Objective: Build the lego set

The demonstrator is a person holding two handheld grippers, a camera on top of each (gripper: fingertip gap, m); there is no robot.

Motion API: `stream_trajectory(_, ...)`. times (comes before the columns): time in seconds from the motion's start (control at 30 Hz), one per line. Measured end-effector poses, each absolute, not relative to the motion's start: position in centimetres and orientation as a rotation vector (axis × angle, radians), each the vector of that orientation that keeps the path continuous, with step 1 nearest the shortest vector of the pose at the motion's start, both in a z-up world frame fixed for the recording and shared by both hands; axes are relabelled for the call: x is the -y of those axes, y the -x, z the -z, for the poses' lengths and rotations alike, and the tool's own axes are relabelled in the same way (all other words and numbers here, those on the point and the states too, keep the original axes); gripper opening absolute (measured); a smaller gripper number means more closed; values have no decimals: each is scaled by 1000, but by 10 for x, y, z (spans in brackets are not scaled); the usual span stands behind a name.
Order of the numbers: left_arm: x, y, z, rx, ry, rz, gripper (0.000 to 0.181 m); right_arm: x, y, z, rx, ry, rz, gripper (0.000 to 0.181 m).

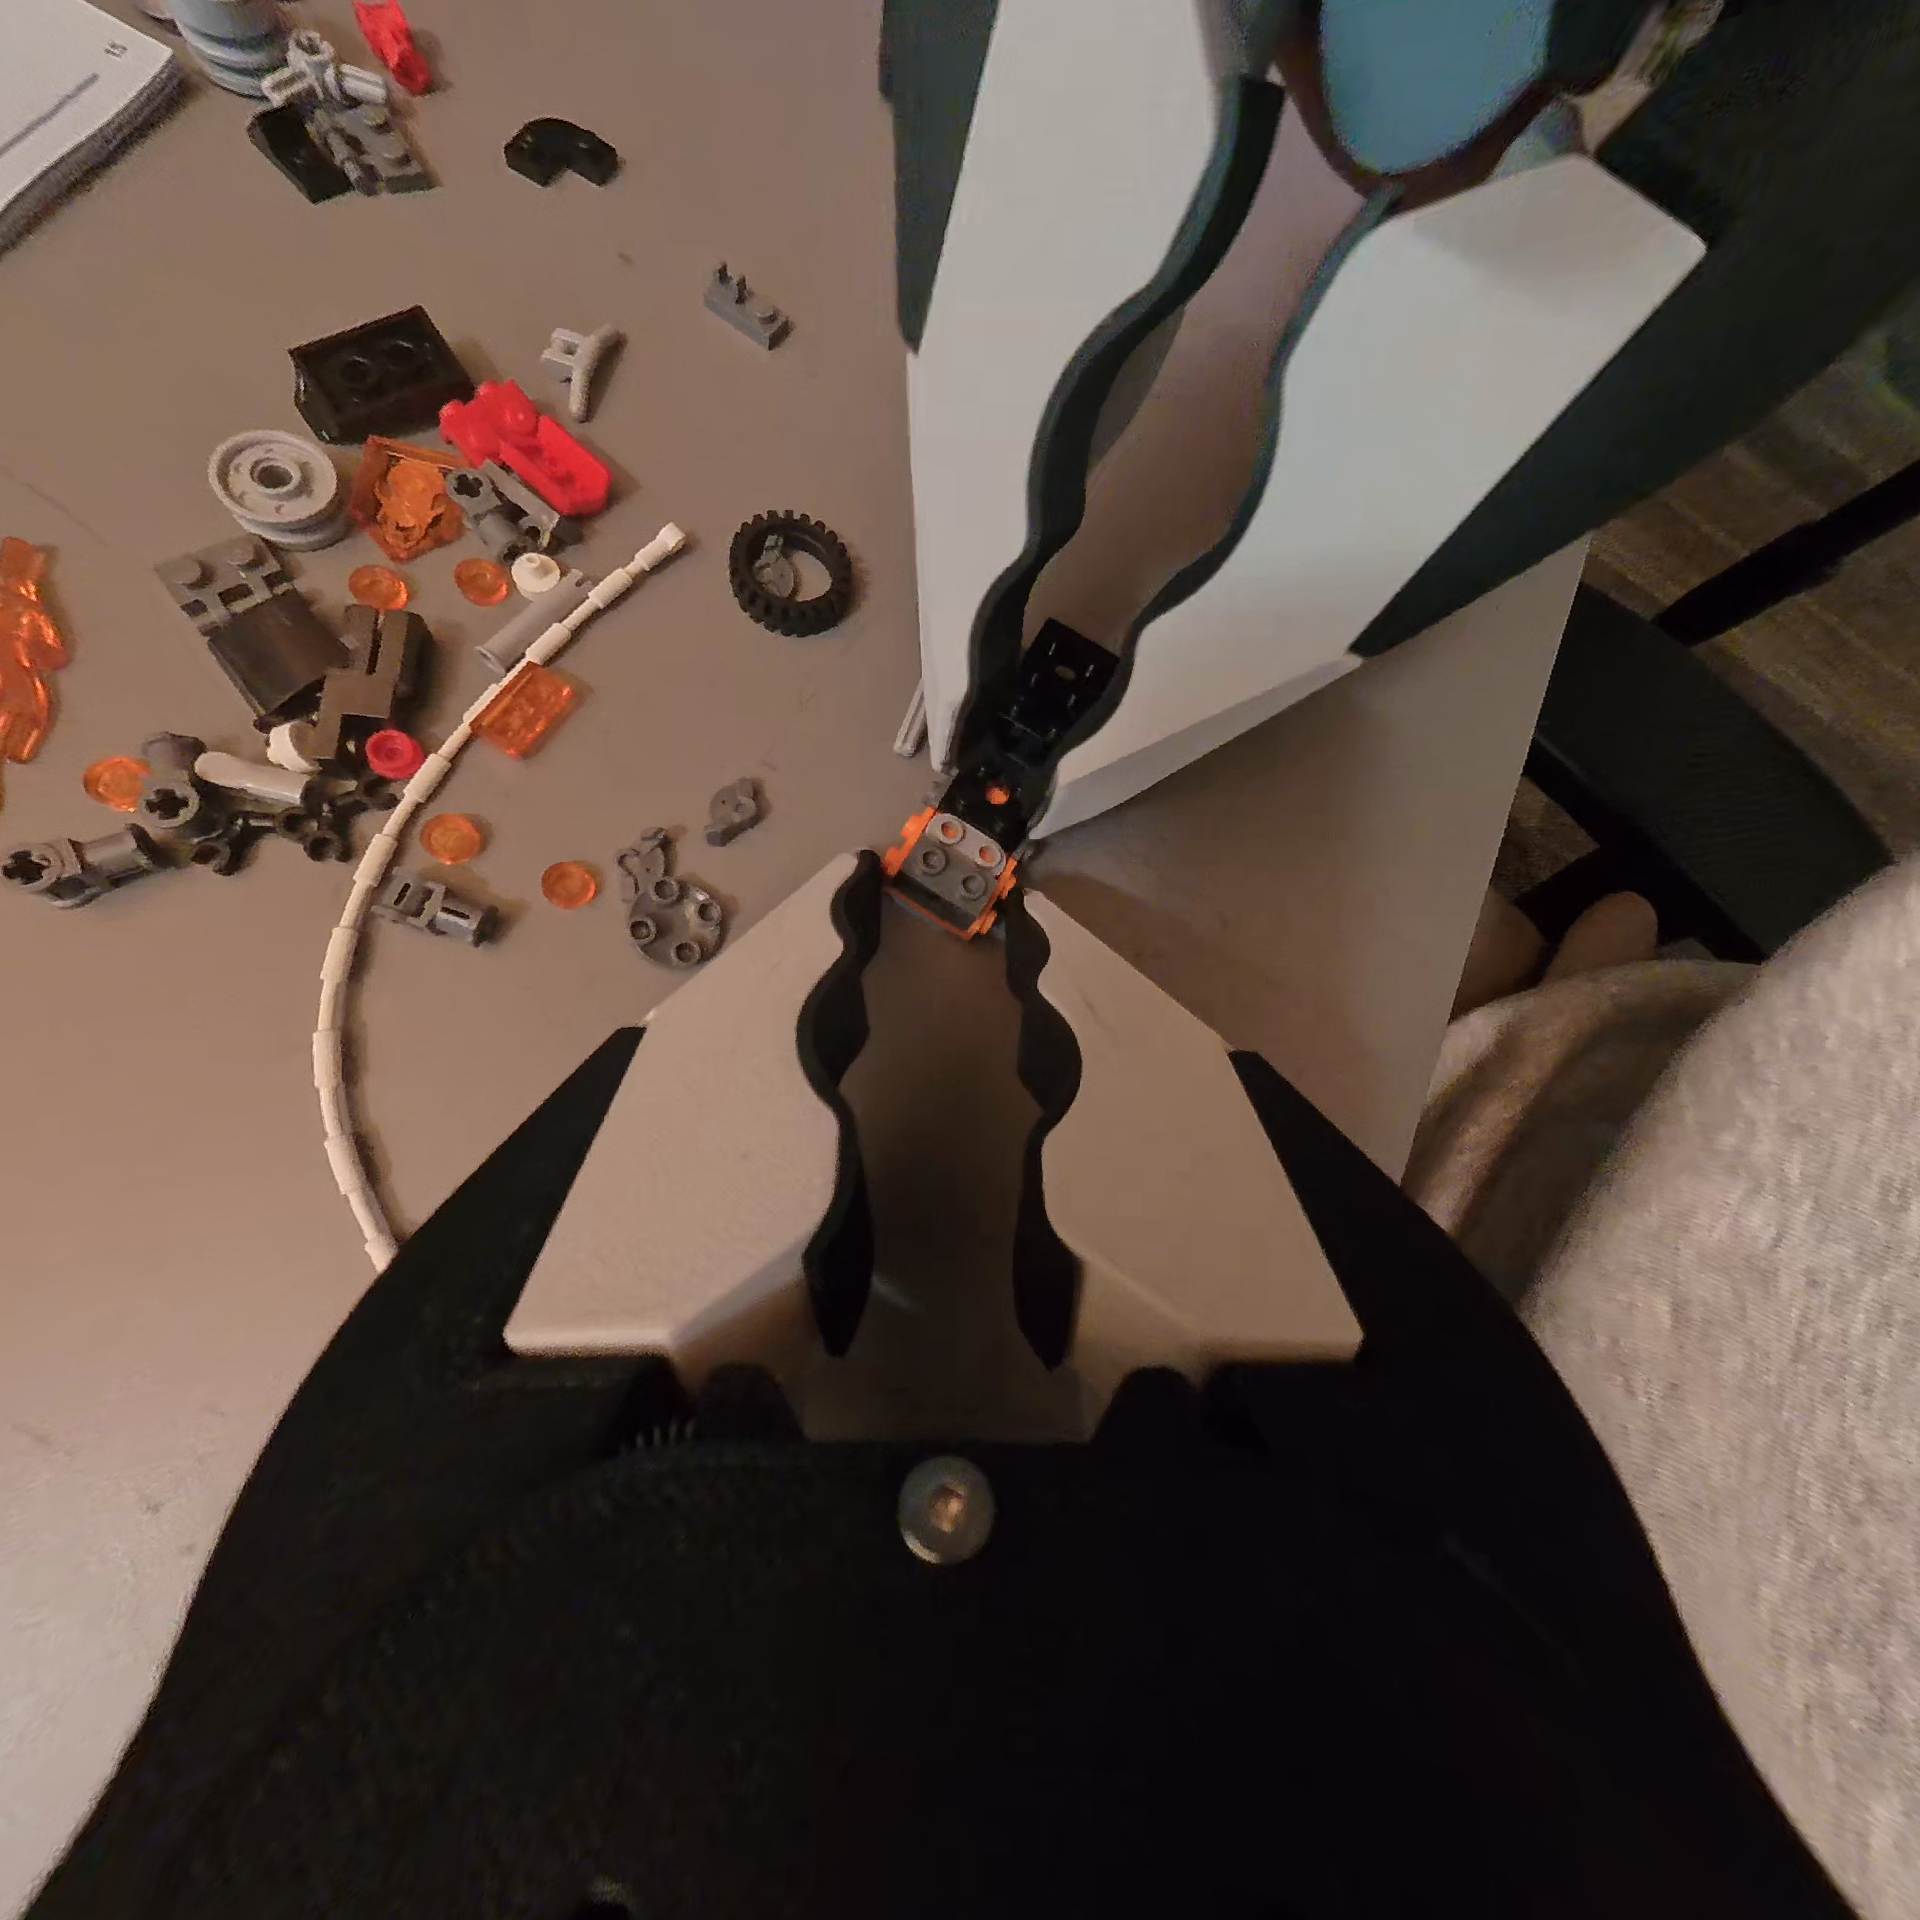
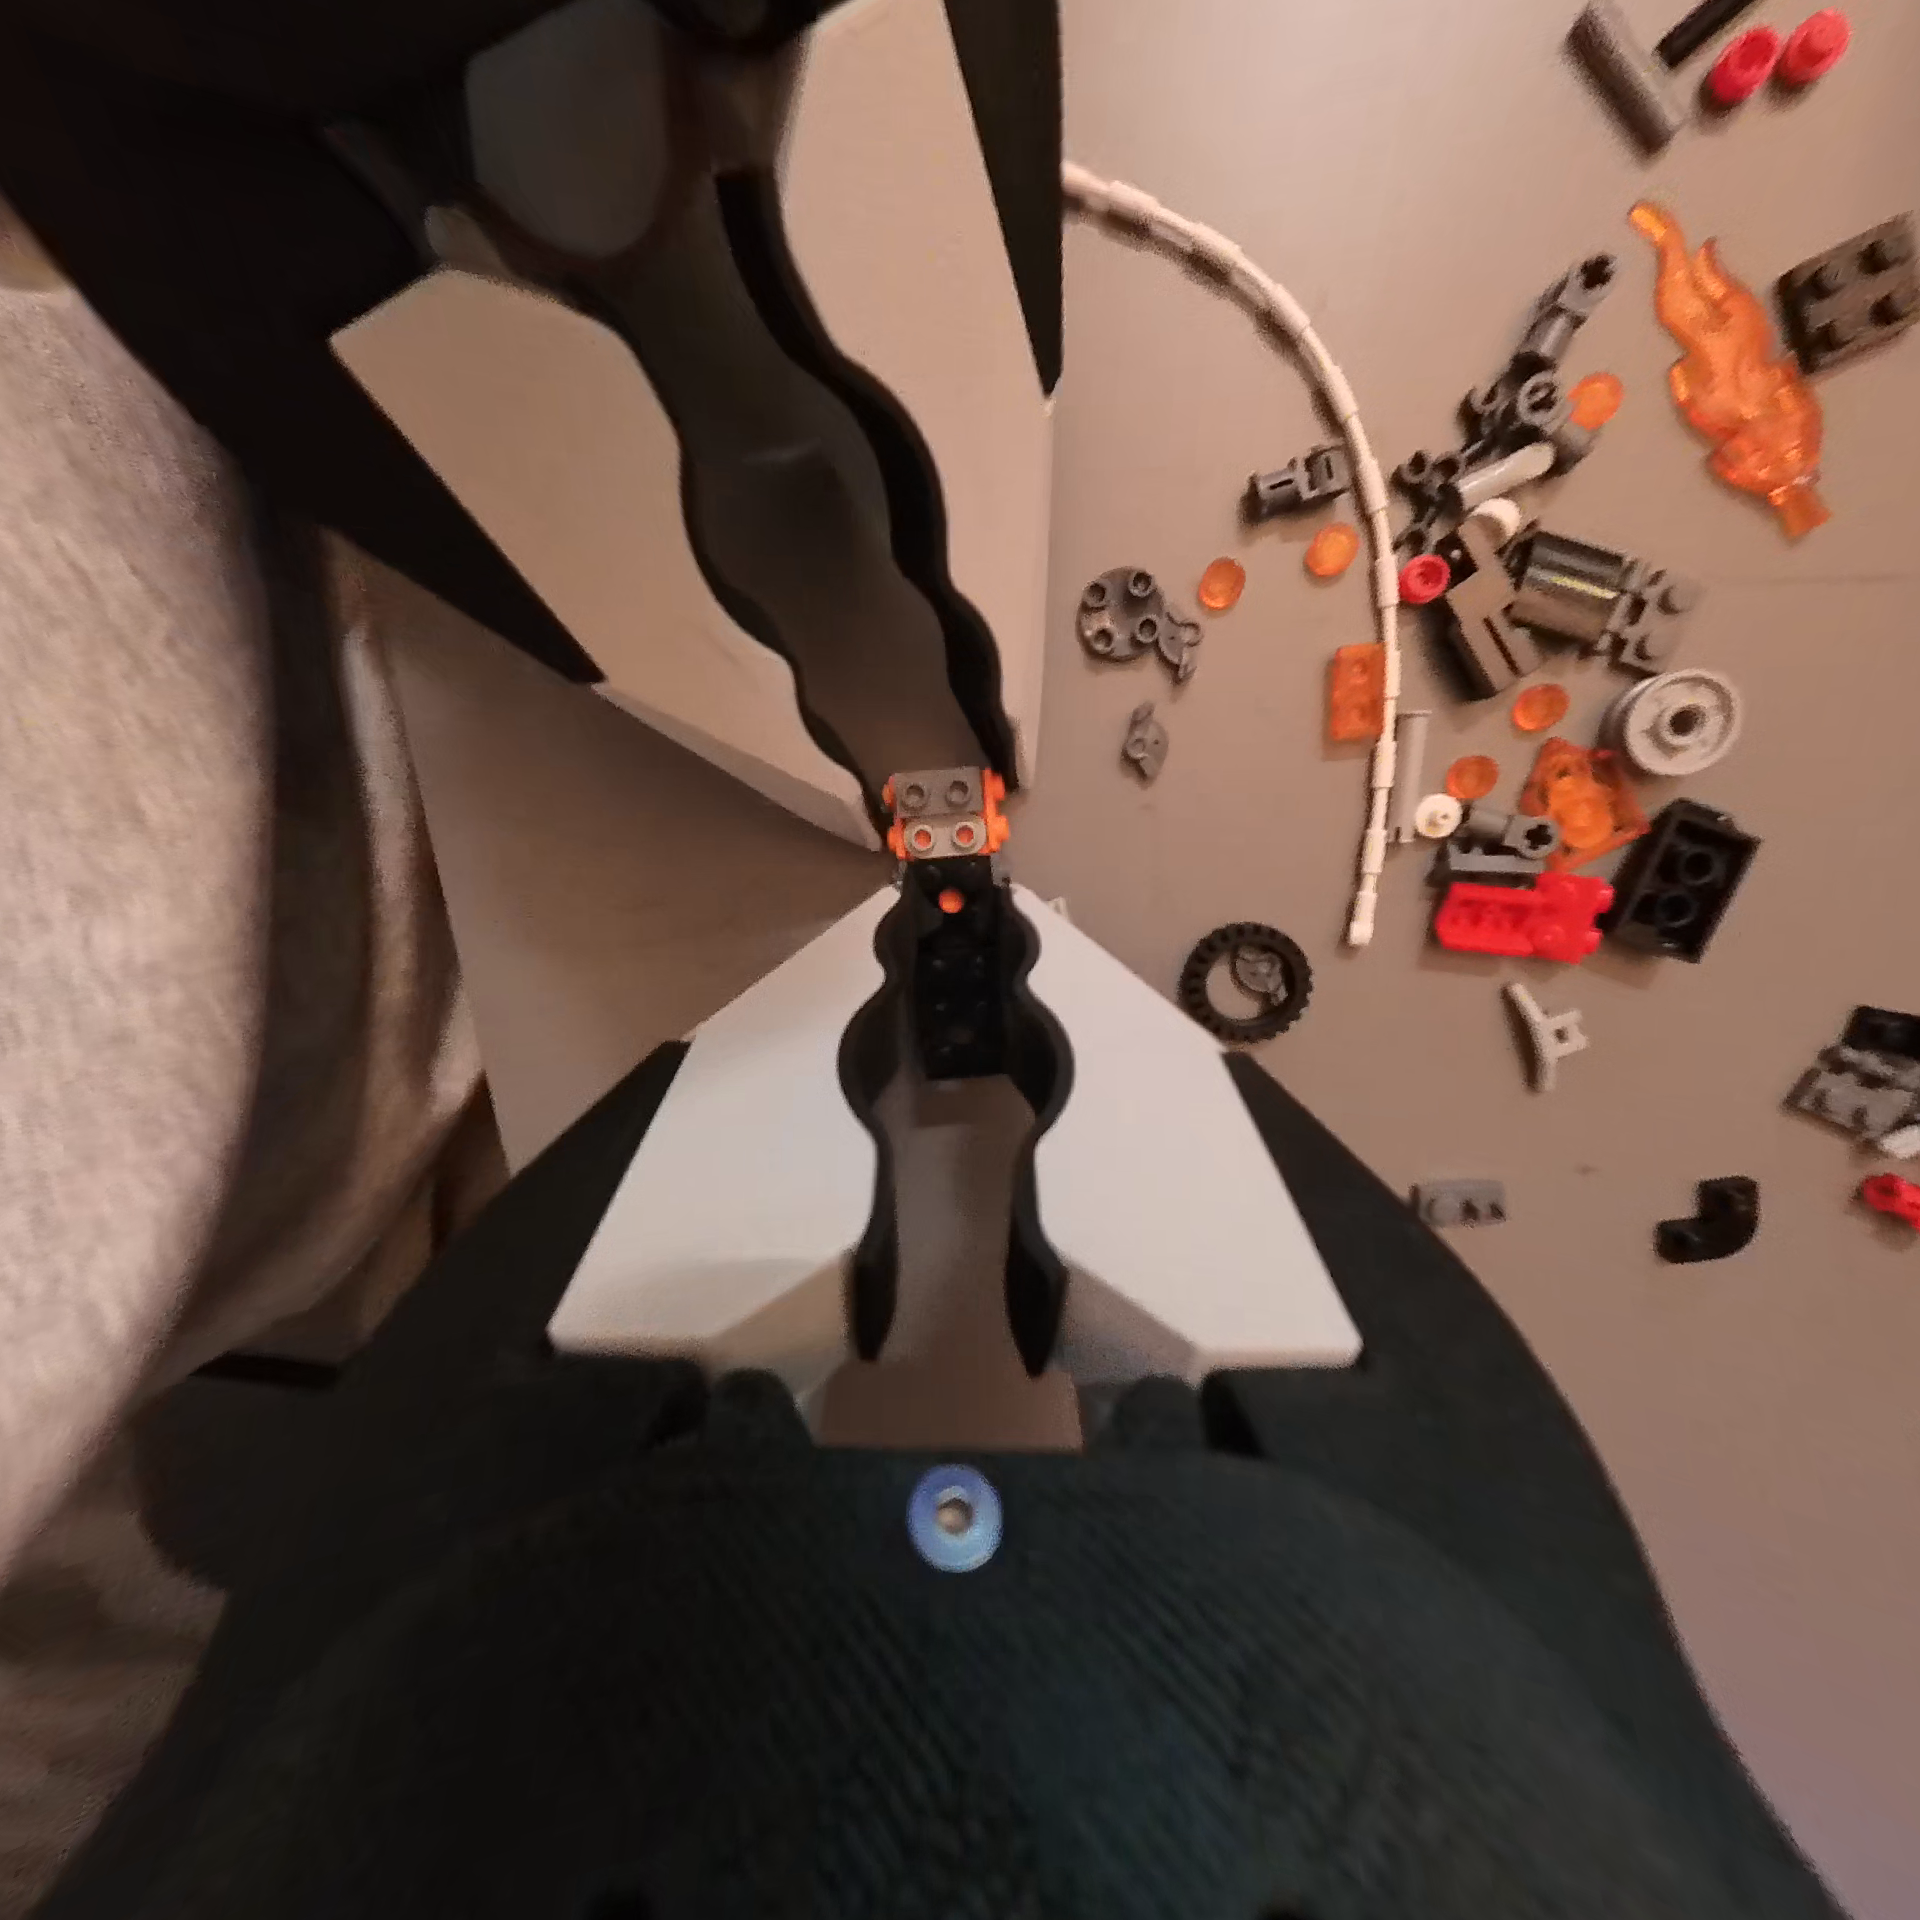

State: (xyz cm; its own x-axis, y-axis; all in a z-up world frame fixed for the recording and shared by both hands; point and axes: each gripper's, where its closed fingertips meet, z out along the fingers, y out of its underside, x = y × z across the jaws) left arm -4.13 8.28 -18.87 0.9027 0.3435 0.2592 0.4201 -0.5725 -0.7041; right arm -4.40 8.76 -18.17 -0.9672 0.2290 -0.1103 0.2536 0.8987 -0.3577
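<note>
A small grey-and-orange block (image 1: 951, 871) is being clamped at the tips of the left gripper (image 1: 943, 883), held above the table (image 1: 727, 156). A black studded brick (image 2: 956, 997) is being pinched by the right gripper (image 2: 951, 914), tip to tip with the left one. The two pieces are being held touching, end to end. Loose parts are being left spread on the table: a black tyre (image 1: 792, 571), a white ribbed hose (image 1: 364, 935), a red piece (image 1: 525, 447), an orange flame piece (image 2: 1735, 384).
</note>
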Motion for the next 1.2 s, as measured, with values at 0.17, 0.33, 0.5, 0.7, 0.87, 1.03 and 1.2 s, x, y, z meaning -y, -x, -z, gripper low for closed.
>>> stream_trajectory(0.17, -82, 42, 188, 555, 2224, 122, 22, -88, 45, 178, -3103, -311, 670, 11)
stream_trajectory(0.33, -83, 42, 188, 554, 2224, 123, 22, -84, 43, 176, -3080, -296, 677, 3)
stream_trajectory(0.5, -83, 43, 189, 549, 2231, 104, 22, -84, 41, 178, -3020, -323, 646, 0)
stream_trajectory(0.7, -83, 43, 189, 551, 2230, 108, 21, -84, 41, 178, -2973, -371, 571, 0)
stream_trajectory(0.87, -83, 43, 189, 552, 2230, 107, 22, -85, 41, 179, -2923, -398, 520, 0)
stream_trajectory(1.03, -83, 43, 189, 549, 2234, 96, 22, -85, 41, 180, -2954, -397, 440, 0)
stream_trajectory(1.2, -82, 44, 189, 554, 2234, 87, 22, -84, 42, 180, -2913, -430, 450, 0)
